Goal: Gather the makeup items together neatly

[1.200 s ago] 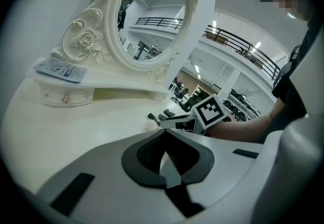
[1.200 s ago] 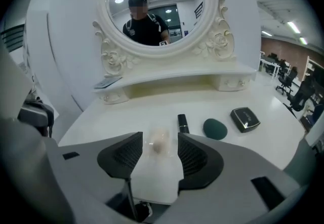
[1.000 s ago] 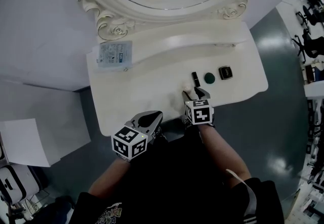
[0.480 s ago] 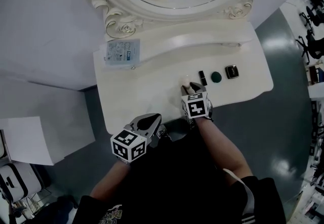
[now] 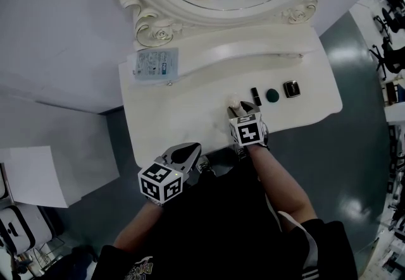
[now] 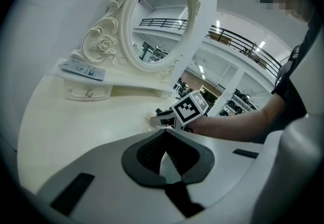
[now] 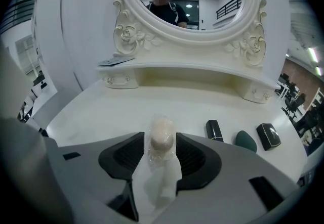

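My right gripper point(image 5: 243, 107) is shut on a pale makeup sponge in a clear wrapper point(image 7: 162, 136), low over the white vanity table point(image 5: 183, 108). Its jaws have just been opening a little with the sponge still between them. The same sponge point(image 5: 235, 102) shows at the jaw tips in the head view. To its right a black lipstick point(image 7: 214, 130), a dark green sponge point(image 7: 246, 141) and a black compact point(image 7: 268, 135) lie in a row. My left gripper point(image 5: 190, 148) hangs at the table's front edge, shut and empty.
An oval mirror in an ornate white frame point(image 5: 152, 29) stands at the back on a raised shelf with small drawers. A flat blue-printed packet point(image 5: 155, 62) lies on the shelf's left end. Grey floor surrounds the table.
My right gripper has shifted slightly left of the lipstick, and the pale wrapped sponge now sits between its jaws. My left gripper has drifted a little along the front edge.
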